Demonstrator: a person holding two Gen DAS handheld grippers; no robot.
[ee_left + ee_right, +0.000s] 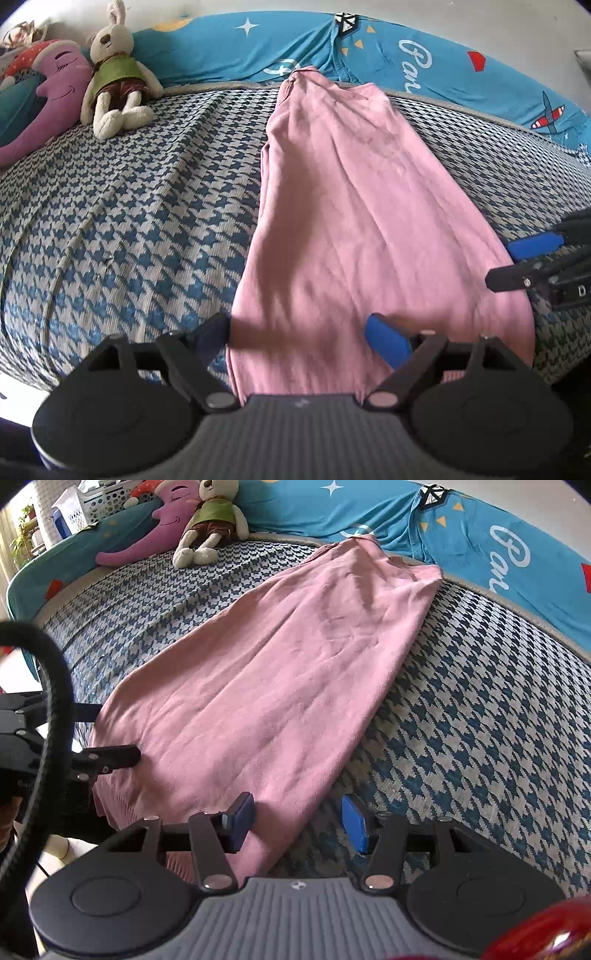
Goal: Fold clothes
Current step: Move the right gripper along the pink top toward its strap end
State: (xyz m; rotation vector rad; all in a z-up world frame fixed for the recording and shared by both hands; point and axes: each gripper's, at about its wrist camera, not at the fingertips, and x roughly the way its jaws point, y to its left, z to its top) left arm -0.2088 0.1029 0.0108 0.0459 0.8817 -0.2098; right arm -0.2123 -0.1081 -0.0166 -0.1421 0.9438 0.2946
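Note:
A long pink garment lies flat on the houndstooth bed cover, folded lengthwise, its far end on the teal quilt. My left gripper is open low over the near hem, straddling the left corner, nothing pinched. The right gripper comes in from the right edge at the garment's side. In the right wrist view the pink garment runs diagonally away. My right gripper is open, its left pad on the cloth, its right pad over the cover beside the edge. The left gripper sits at the near left corner.
A plush rabbit and a purple plush lie at the far left of the bed. A teal printed quilt runs along the back. White baskets stand beyond the bed. A black cable loops at the left.

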